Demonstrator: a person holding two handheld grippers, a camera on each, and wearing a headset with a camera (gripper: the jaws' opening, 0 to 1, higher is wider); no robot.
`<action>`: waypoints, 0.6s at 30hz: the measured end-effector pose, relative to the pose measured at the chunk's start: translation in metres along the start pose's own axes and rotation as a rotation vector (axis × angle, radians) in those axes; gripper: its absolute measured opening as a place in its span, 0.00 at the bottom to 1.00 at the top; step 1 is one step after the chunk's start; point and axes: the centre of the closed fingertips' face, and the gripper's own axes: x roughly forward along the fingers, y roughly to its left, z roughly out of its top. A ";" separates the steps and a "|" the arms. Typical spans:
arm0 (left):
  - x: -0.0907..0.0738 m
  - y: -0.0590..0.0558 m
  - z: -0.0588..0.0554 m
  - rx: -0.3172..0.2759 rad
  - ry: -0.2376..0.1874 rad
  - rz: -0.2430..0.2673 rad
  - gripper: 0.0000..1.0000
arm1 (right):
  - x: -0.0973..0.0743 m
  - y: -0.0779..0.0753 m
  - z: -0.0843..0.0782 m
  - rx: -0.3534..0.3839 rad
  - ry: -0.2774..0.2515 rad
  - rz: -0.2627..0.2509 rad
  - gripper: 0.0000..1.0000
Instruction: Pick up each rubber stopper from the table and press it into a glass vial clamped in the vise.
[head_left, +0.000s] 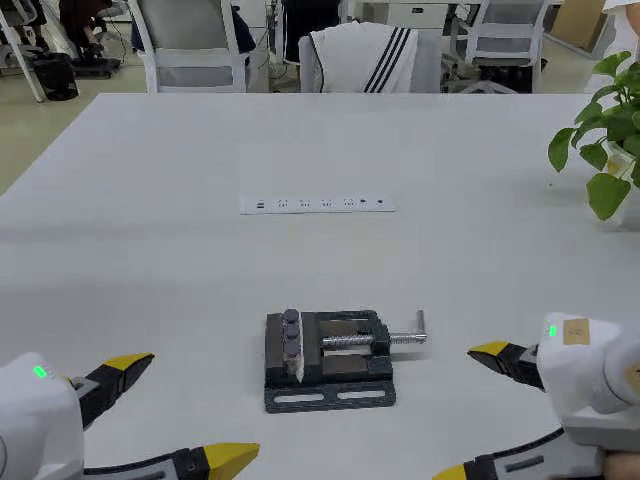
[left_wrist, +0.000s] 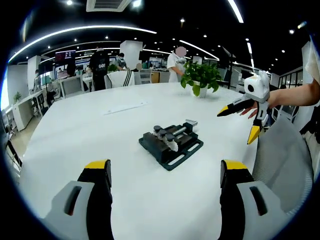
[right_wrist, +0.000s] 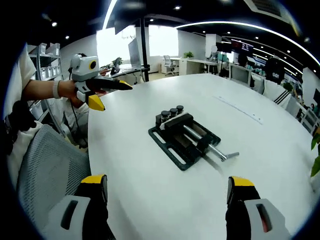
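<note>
A black vise (head_left: 328, 360) sits on the white table (head_left: 320, 150) straight ahead of me, its screw handle pointing right. Three glass vials (head_left: 291, 335) stand in a row clamped at its left end, each capped with a dark rubber stopper. My left gripper (head_left: 180, 410) hovers open at the lower left, well short of the vise, with nothing between its yellow tips. My right gripper (head_left: 470, 411) is open and empty at the lower right. The left gripper view shows the vise (left_wrist: 171, 142), the vials (left_wrist: 164, 132) and the right gripper (left_wrist: 236, 127). The right gripper view shows the vise (right_wrist: 186, 137) and the left gripper (right_wrist: 113, 97).
A white power strip (head_left: 317, 204) lies flat mid-table beyond the vise. A potted green plant (head_left: 605, 140) stands at the right edge. Chairs (head_left: 190, 45) line the far side. A grey mesh chair back (left_wrist: 282, 155) is near the table's front edge.
</note>
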 end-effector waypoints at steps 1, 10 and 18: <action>-0.001 0.001 0.000 -0.009 -0.003 0.002 0.89 | 0.000 -0.002 -0.002 0.007 -0.007 -0.005 0.99; -0.004 0.001 -0.012 -0.010 0.038 -0.001 0.95 | 0.001 0.002 0.002 0.025 -0.027 -0.010 0.99; -0.005 -0.006 -0.022 -0.014 0.097 -0.043 0.99 | -0.002 0.000 0.009 0.030 -0.046 -0.021 0.99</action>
